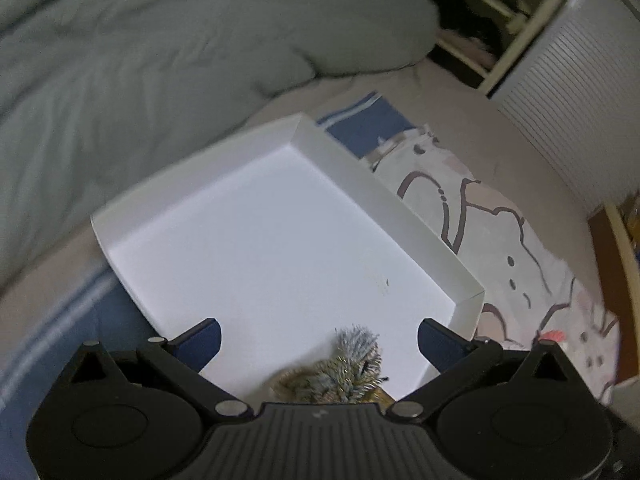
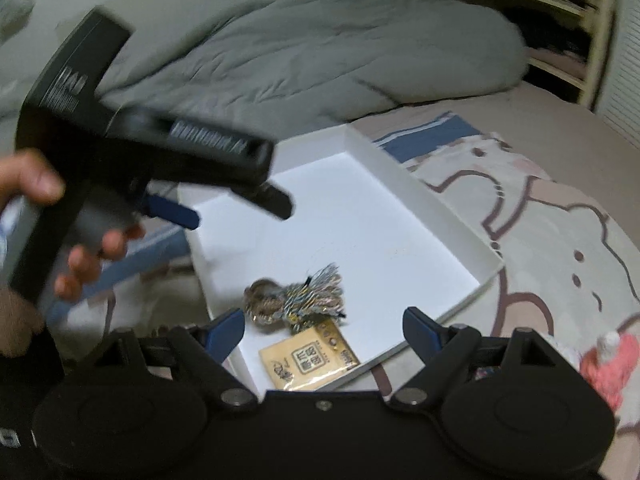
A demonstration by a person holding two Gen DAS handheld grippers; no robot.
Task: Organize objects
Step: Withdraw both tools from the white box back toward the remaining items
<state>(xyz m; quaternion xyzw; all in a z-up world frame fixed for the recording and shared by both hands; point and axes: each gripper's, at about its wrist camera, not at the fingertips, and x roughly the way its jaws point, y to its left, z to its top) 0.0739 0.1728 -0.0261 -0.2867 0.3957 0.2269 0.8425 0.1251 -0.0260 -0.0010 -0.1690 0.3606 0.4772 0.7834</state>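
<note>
A shallow white box (image 1: 384,192) (image 2: 384,168) lies open on the bed. Near its front corner are a multicoloured tassel charm (image 2: 298,300) (image 1: 352,364) and a gold packet (image 2: 310,360) with dark print. In the left wrist view my left gripper (image 1: 320,340) hangs above that corner, its blue fingers (image 1: 204,340) wide apart and touching nothing. The right wrist view shows the left gripper (image 2: 240,212), blurred, held by a person's hand (image 2: 84,256) over the box's left side. My right gripper (image 2: 324,328) is open above the tassel and packet, not touching them.
A crumpled grey duvet (image 1: 140,80) fills the far side of the bed. A cartoon-print sheet (image 2: 560,240) and a blue striped cloth (image 1: 368,120) lie around the box. A pink fluffy thing (image 2: 604,360) sits right of the box. A shelf unit (image 1: 500,20) stands at the back right.
</note>
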